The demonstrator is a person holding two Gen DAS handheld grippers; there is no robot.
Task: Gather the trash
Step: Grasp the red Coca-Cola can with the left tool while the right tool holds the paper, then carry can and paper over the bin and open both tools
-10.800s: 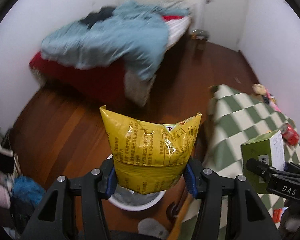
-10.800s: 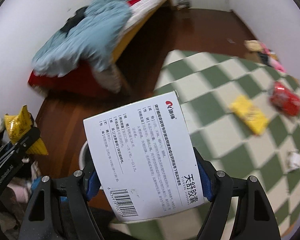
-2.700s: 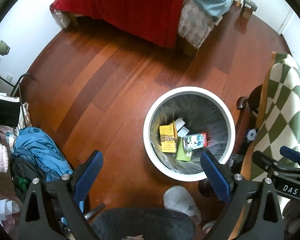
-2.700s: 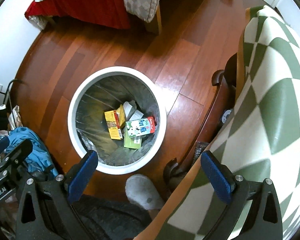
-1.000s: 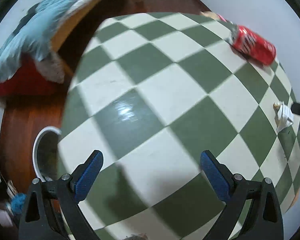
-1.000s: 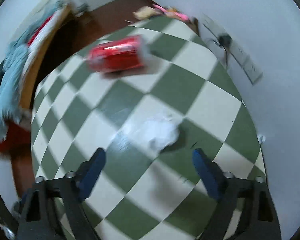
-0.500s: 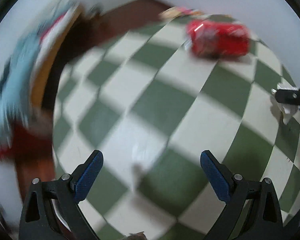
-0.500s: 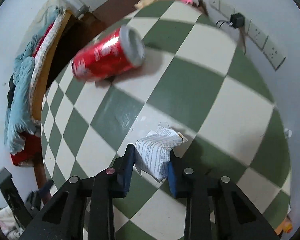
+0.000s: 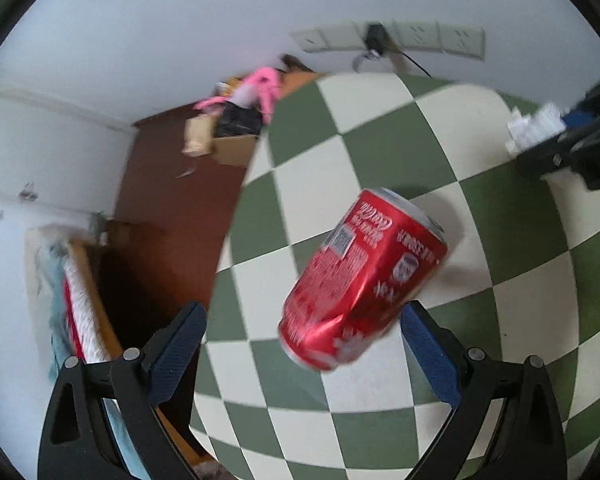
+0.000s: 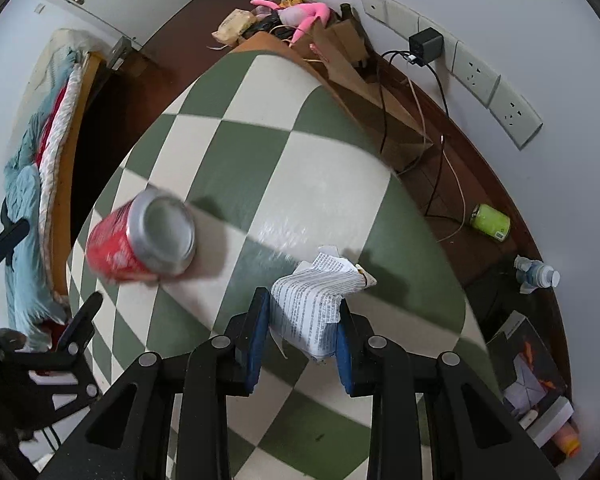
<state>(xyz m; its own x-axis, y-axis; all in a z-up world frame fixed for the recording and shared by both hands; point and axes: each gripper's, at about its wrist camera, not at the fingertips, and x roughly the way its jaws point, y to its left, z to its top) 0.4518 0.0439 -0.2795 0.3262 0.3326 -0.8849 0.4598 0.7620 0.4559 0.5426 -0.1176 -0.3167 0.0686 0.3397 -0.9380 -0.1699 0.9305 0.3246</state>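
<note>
A dented red soda can (image 9: 364, 278) lies on its side on the green-and-cream checked tablecloth (image 9: 380, 160). My left gripper (image 9: 302, 344) is open, its blue pads either side of the can's near end, not touching it. The can also shows in the right wrist view (image 10: 144, 238), silver end toward the camera. My right gripper (image 10: 300, 336) is shut on a crumpled printed paper (image 10: 312, 304) just above the cloth (image 10: 260, 128). The right gripper and its paper (image 9: 534, 128) show at the left wrist view's right edge.
Behind the table's far edge stand a cardboard box with pink items (image 10: 300, 14), a paper bag (image 10: 364, 80), wall sockets with a charger and cable (image 10: 424, 46), a green can (image 10: 492, 222) and a plastic bottle (image 10: 538, 276) on the floor. A bed (image 10: 40, 152) is at left.
My left gripper has swung closer to the red can, which now sits between its open fingers. My right gripper stays shut on the paper and has lifted slightly.
</note>
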